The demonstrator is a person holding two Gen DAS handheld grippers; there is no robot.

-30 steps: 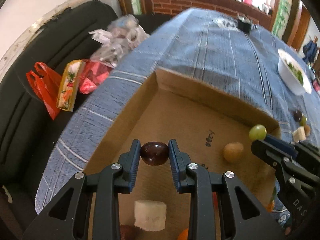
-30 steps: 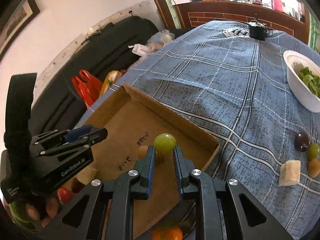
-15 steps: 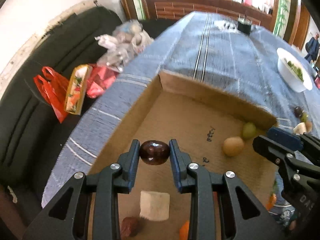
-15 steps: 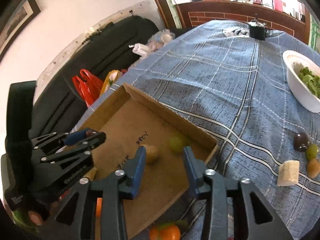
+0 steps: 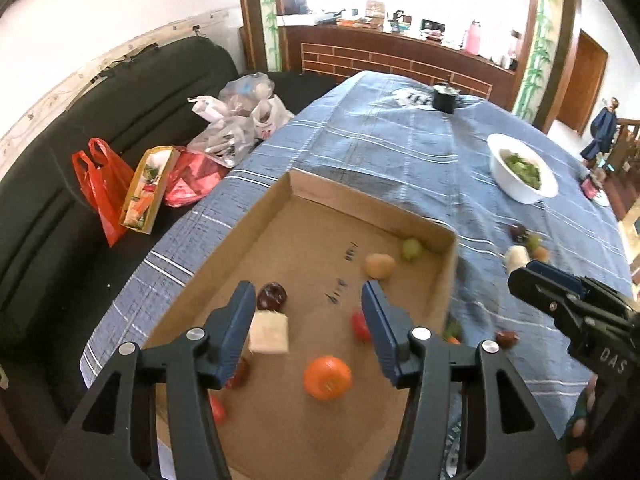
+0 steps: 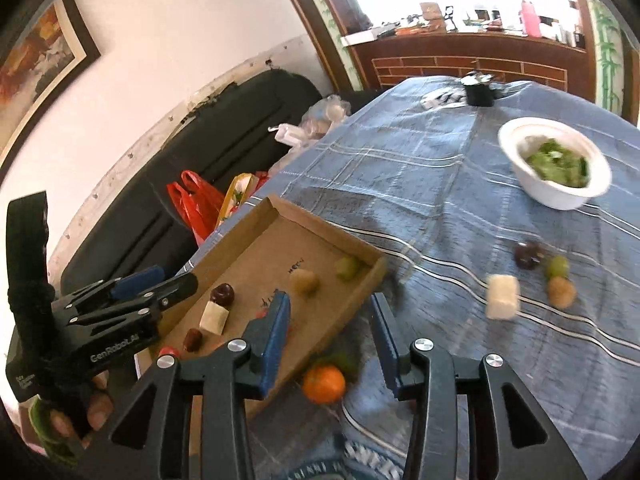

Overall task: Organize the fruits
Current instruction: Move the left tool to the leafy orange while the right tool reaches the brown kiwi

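A shallow cardboard tray (image 5: 352,204) (image 6: 320,220) lies on the blue checked tablecloth. In it are a dark plum (image 5: 271,296) (image 6: 222,293), a pale cube (image 5: 269,332), an orange (image 5: 327,377), a tan fruit (image 5: 379,265) and a green grape (image 5: 412,247) (image 6: 347,267). My left gripper (image 5: 308,328) is open and empty above the tray. My right gripper (image 6: 330,340) is open and empty over the tray's near right corner, above an orange (image 6: 324,383) on the cloth. On the cloth to the right lie a dark plum (image 6: 527,255), a green grape (image 6: 557,266), a tan fruit (image 6: 561,291) and a pale cube (image 6: 502,296).
A white bowl of greens (image 6: 554,162) (image 5: 522,173) stands further back on the table. A black object (image 5: 444,100) sits at the far end. A dark sofa (image 5: 60,184) with red and clear plastic bags (image 5: 104,188) runs along the table's left edge.
My left gripper opened and the dark plum now lies in the tray beside the pale cube. My right gripper opened and dropped the green grape into the tray's far corner, then drew back.
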